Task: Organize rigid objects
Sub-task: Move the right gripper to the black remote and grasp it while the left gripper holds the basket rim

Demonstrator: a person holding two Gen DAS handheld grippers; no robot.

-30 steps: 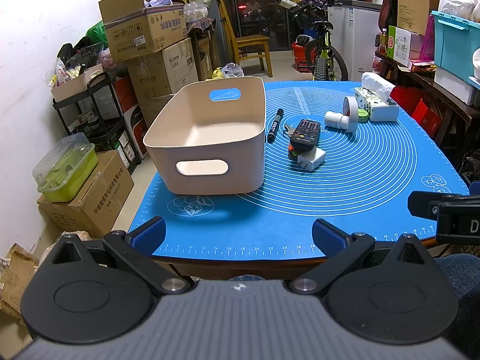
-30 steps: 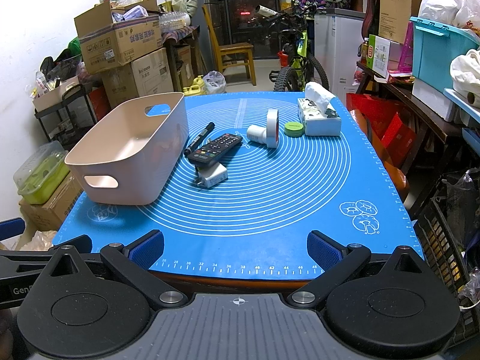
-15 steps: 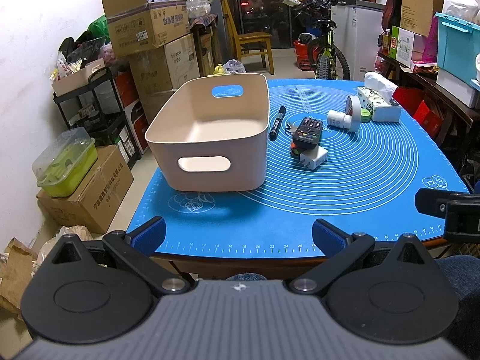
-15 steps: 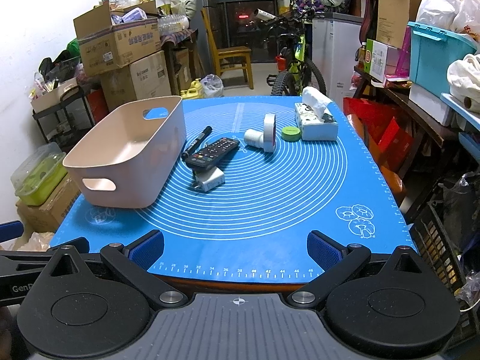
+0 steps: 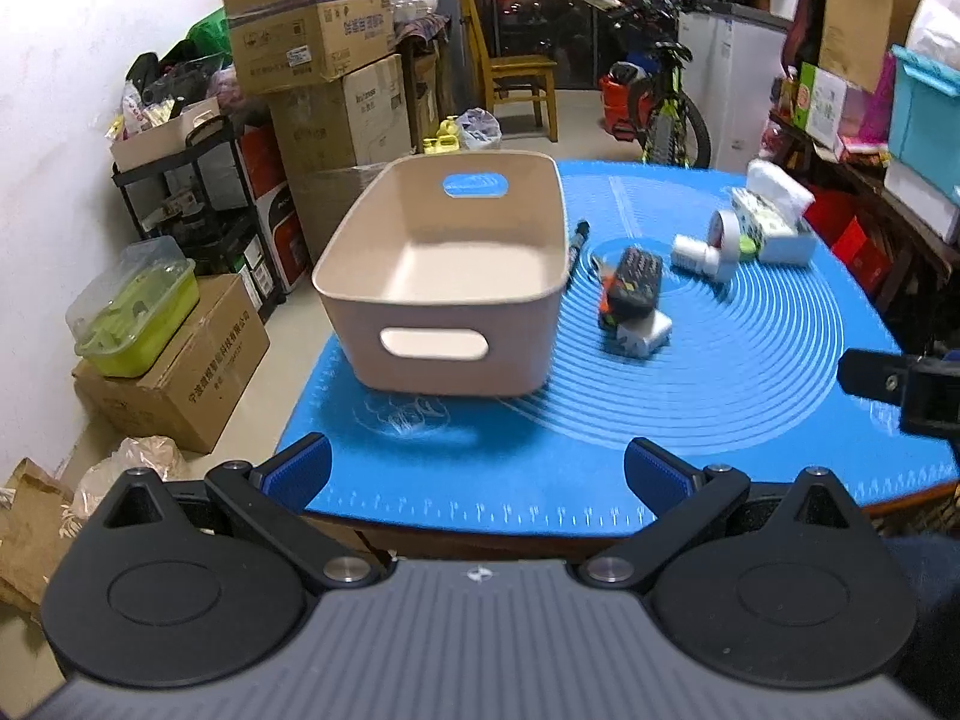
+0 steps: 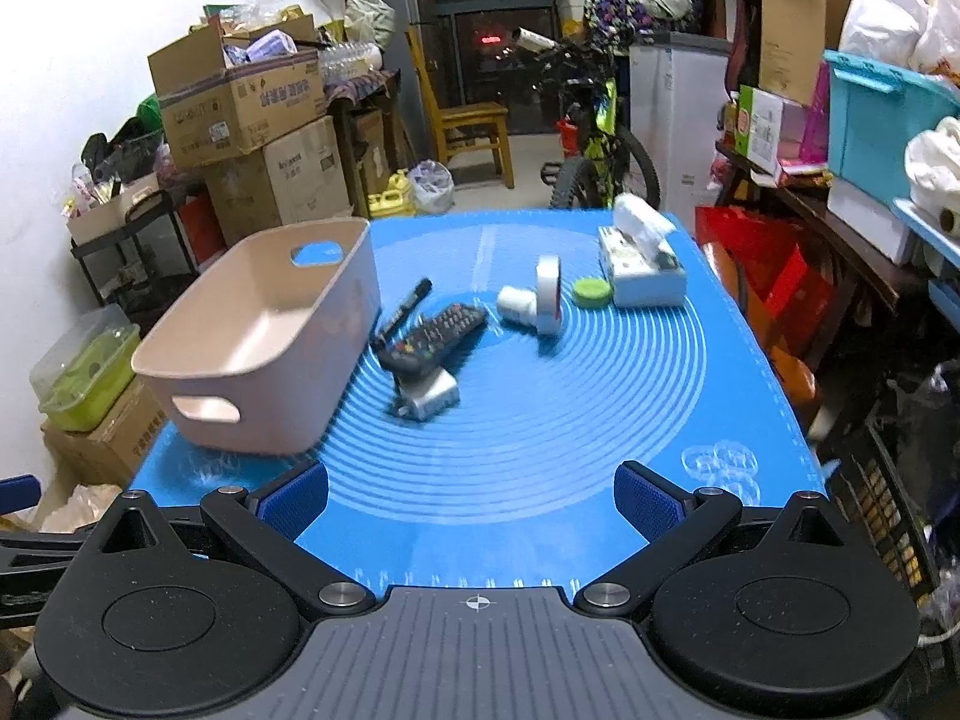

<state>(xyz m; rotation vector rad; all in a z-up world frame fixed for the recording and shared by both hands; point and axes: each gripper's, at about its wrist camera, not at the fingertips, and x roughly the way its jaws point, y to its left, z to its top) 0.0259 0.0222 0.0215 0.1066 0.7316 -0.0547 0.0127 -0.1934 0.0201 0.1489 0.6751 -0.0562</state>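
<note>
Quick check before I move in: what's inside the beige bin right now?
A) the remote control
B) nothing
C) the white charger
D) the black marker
B: the beige bin shows only its bare floor, while the remote control, black marker and white charger all lie on the blue mat beside it.

Left claw (image 5: 477, 471) and right claw (image 6: 471, 489) — both spread wide, holding nothing.
</note>
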